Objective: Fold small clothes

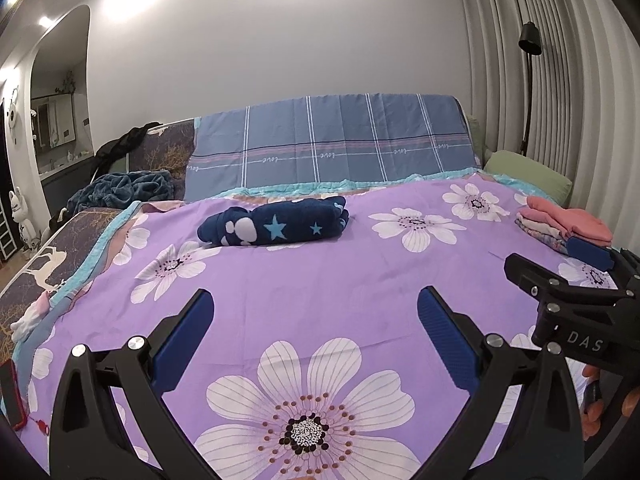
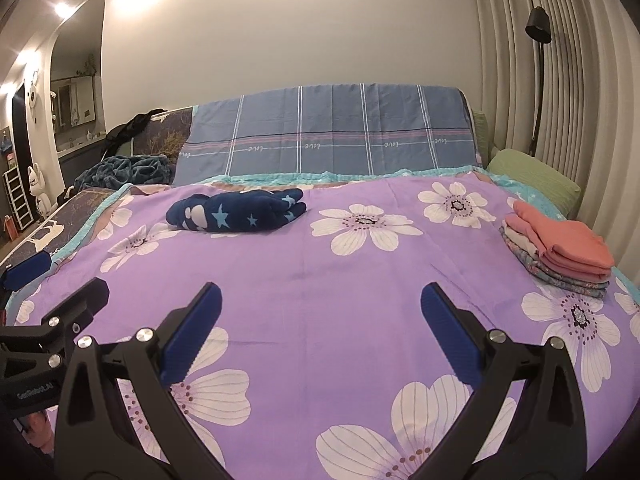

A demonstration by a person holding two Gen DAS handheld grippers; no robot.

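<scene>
Both grippers hovering over the purple flowered bedspread (image 1: 320,292), nothing held – left gripper (image 1: 316,344) with jaws wide apart at the bottom of its frame, right gripper (image 2: 322,338) just the same in its own view

Navy star-print garment (image 1: 276,222) sitting bunched into a loose roll, upper centre in the left view, upper left of centre in the right view (image 2: 238,214), well apart from both sets of fingers. Stack of folded clothes (image 2: 560,250) at the right edge, pink piece on top, so looks like the navy one is what's left to fold

Handling guess: looks like fleece, so soft, light, floppy – no stiffness at all, should sag from wherever it's pinched. Probably grippy rather than slick against the ribbed blue pads (image 1: 184,344). Best bet: pinch one end or a loose edge with each gripper and pull apart to spread it flat first. Can't tell where the hems are while it's bunched like that
</scene>
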